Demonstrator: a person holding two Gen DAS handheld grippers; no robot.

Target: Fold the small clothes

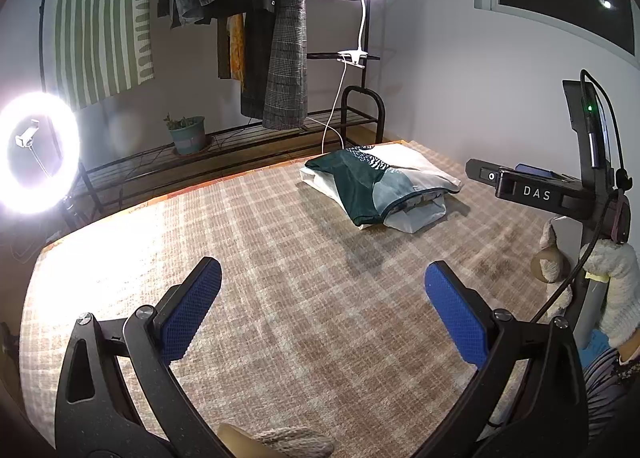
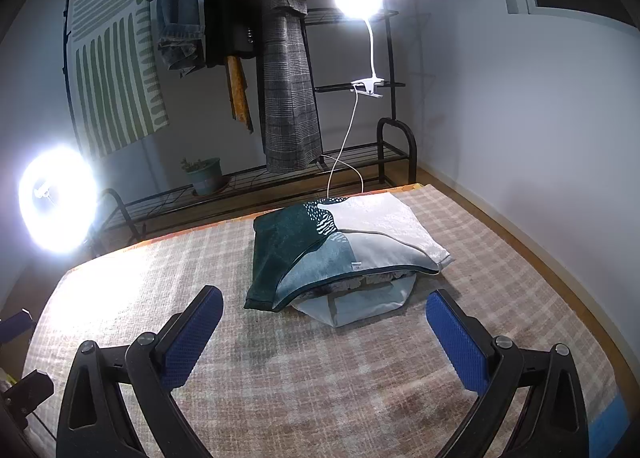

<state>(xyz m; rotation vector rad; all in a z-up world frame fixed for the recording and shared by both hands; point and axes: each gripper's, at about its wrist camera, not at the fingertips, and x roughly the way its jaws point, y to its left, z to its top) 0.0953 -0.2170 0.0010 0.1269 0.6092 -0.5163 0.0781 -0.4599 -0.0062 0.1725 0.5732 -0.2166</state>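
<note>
both the left gripper and right gripper hover with fingers spread wide, holding nothing. the folded teal-and-white cloth lies stacked at the far side of the checked blanket, ahead of the right gripper.

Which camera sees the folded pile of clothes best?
The right wrist view: the folded pile of clothes sits near and central, showing its teal top layer and white pieces beneath. The left wrist view shows it farther off, smaller, toward the right.
</note>
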